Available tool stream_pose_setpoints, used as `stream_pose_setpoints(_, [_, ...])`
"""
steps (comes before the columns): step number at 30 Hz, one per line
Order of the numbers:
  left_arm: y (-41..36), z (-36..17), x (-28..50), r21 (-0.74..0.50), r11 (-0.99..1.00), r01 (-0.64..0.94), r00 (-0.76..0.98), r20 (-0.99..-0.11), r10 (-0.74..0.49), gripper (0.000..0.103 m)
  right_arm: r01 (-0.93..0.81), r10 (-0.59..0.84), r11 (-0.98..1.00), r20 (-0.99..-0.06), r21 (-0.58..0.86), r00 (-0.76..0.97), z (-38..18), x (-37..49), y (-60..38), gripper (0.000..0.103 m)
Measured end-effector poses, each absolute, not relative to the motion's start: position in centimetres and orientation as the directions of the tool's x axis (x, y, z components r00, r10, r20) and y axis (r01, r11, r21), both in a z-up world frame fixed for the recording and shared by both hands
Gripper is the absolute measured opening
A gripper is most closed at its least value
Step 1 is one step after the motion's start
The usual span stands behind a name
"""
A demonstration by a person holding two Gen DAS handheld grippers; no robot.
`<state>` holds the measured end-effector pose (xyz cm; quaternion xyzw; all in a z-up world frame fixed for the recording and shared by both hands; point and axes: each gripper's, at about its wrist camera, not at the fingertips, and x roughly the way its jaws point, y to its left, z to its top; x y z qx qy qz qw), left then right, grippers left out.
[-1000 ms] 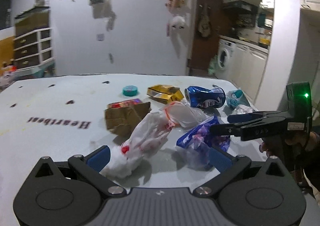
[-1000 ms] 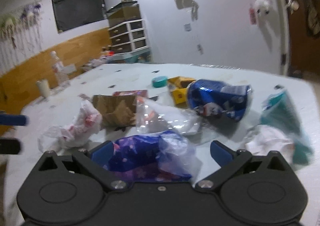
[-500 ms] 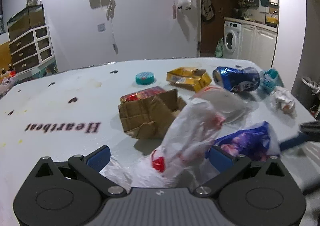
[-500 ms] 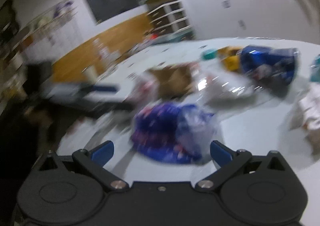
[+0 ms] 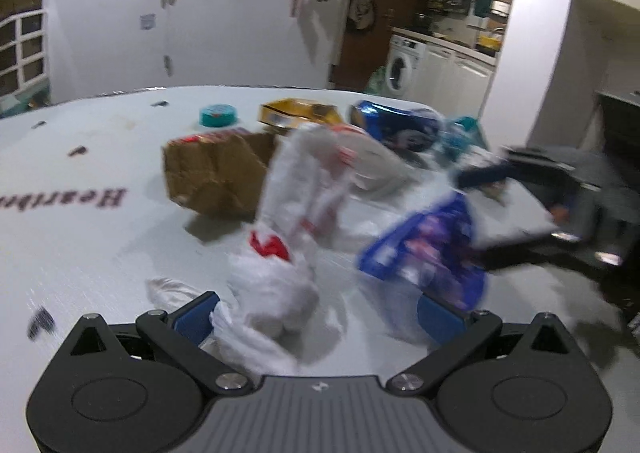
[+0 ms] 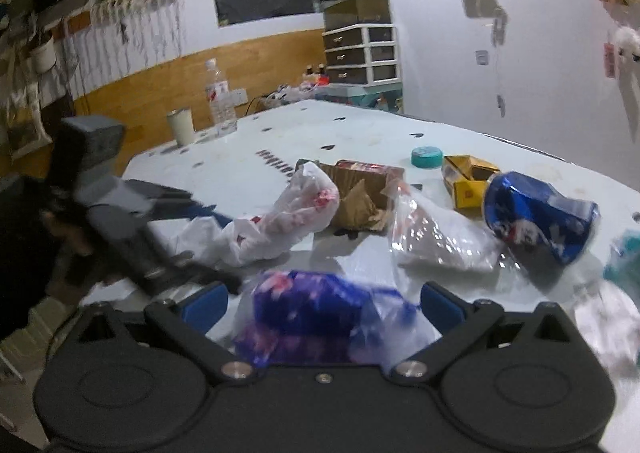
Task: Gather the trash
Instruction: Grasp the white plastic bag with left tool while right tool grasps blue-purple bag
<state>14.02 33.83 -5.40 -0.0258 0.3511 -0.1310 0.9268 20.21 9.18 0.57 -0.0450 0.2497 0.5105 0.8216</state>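
Two grippers, both with jaws spread wide, over one pale table [image 5: 80, 237] scattered with trash.

Left gripper [image 5: 316, 313]: nothing pinched. White plastic bag [image 5: 280, 253] with red print lies between its blue pads, the bag's near end against the left pad [image 5: 196, 313]; the rest of the bag rises toward 12 o'clock.

Right gripper [image 6: 324, 301]: nothing pinched. Blue and purple wrapper [image 6: 316, 317] sits between its pads, blurred; whether it touches either pad cannot be told. In the left wrist view the same wrapper [image 5: 432, 253] lies at 1 o'clock, just beside the white bag, with the right gripper's dark fingers [image 5: 516, 257] at its far side.

Middle of table:
- Clear plastic bag [image 6: 436, 233], flat, at 1 o'clock in the right wrist view.
- Torn brown cardboard box [image 5: 212, 177], at 11 o'clock in the left wrist view, touching the white bag; a red packet [image 6: 368, 167] rests on its far edge.
- Crumpled white paper [image 6: 612, 317], at 3 o'clock in the right wrist view, blurred.

Far part of table:
- Crushed blue can [image 6: 536, 213], on its side.
- Yellow carton [image 6: 468, 181], open, just beside the can.
- Teal round lid [image 6: 426, 157], near the carton.
- Teal wrapper [image 5: 464, 133], beyond the can, blurred.
- Dark lettering [image 5: 60, 199] printed on the tabletop at 9 o'clock.

Far table edge: clear water bottle [image 6: 219, 101] and white cup [image 6: 182, 127], upright, near each other.
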Motion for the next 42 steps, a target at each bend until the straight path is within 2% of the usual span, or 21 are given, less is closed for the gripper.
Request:
stream_pose_setpoints(3, [33.1,-5.3,13.1,-0.135,0.962,0.238,0.707,-0.655,-0.266,0.103,-0.888,0.818,0.439,-0.470,0.137,0.332,0.3,21.0,10.6,0.103])
stream_pose_setpoints(8, [32.8,-4.3,12.6,-0.092,0.975,0.205,0.728,-0.651,-0.214,0.101,-0.908,0.811,0.385,-0.531,0.167,0.247,-0.7,21.6,12.0,0.103])
stream_pose_setpoints(16, [33.5,-3.5,15.1,-0.079,0.991,0.105,0.739,-0.661,-0.131,0.097,-0.941,0.824,0.274,-0.552,0.196,0.125,-0.9,17.0,10.2,0.103])
stream_pose_setpoints(19, [33.4,-3.7,15.9,-0.082,0.993,0.089,0.730,-0.673,-0.121,0.094,-0.950,0.810,0.276,-0.567,0.144,0.150,-0.8,15.6,10.1,0.096])
stream_pose_setpoints(21, [33.3,-3.8,16.3,-0.078,0.994,0.078,0.727,-0.678,-0.111,0.093,-0.950,0.793,0.297,-0.579,0.096,0.190,-0.8,15.1,10.2,0.086])
stream_pose_setpoints(26, [33.3,-3.6,16.5,-0.077,0.996,0.040,0.735,-0.673,-0.081,0.088,-0.920,0.766,0.385,-0.583,0.078,0.271,-0.6,15.2,10.4,0.052])
stream_pose_setpoints(29, [33.3,-3.3,16.4,-0.067,0.998,0.008,0.741,-0.670,-0.051,0.086,-0.913,0.764,0.398,-0.582,0.085,0.279,-0.7,14.7,9.7,0.040])
stream_pose_setpoints(34, [32.9,-4.0,17.1,-0.052,0.998,-0.029,0.710,-0.704,-0.016,0.086,-0.901,0.767,0.418,-0.577,0.118,0.280,-0.6,13.6,8.3,0.029])
stream_pose_setpoints(38, [32.3,-5.2,17.5,-0.023,0.999,-0.038,0.671,-0.742,0.008,0.084,-0.860,0.739,0.493,-0.585,0.132,0.334,-0.4,12.5,7.1,0.026])
stream_pose_setpoints(41, [31.9,-5.3,17.3,0.000,0.999,-0.047,0.680,-0.732,0.032,0.070,-0.830,0.717,0.541,-0.589,0.134,0.372,-0.4,12.0,6.1,0.025])
stream_pose_setpoints(42, [31.8,-5.3,17.2,0.000,0.999,-0.053,0.684,-0.729,0.036,0.061,-0.819,0.709,0.558,-0.590,0.134,0.387,-0.3,12.0,5.7,0.025])
